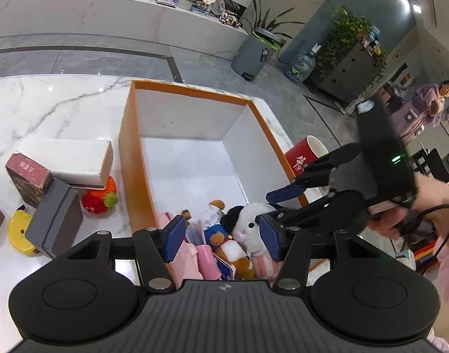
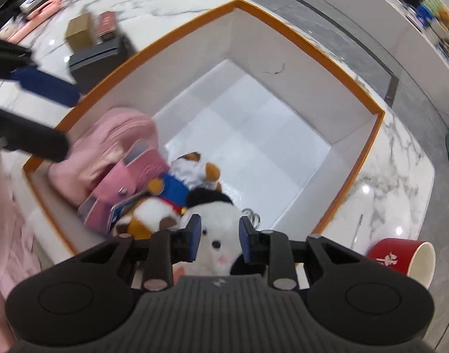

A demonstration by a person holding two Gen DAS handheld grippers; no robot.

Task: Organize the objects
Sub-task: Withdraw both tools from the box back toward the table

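Note:
An orange-rimmed white box (image 1: 127, 135) (image 2: 298, 41) stands on the marble table. In its near corner lie a white-and-black plush (image 1: 248, 223) (image 2: 215, 220), a brown-and-white plush in a blue top (image 1: 221, 235) (image 2: 162, 194), and pink pouches (image 1: 195, 256) (image 2: 118, 153). My left gripper (image 1: 221, 236) is open and empty above the toys. My right gripper (image 2: 219, 234) is open, its pads on either side of the white plush's head; it also shows in the left wrist view (image 1: 273, 206).
Left of the box are a white box (image 1: 68, 158), a grey box (image 1: 55, 217), a red patterned box (image 1: 27, 176), a yellow object (image 1: 18, 232) and a crocheted red-orange toy (image 1: 102, 197). A red paper cup (image 1: 306, 156) (image 2: 400, 259) stands right of the box.

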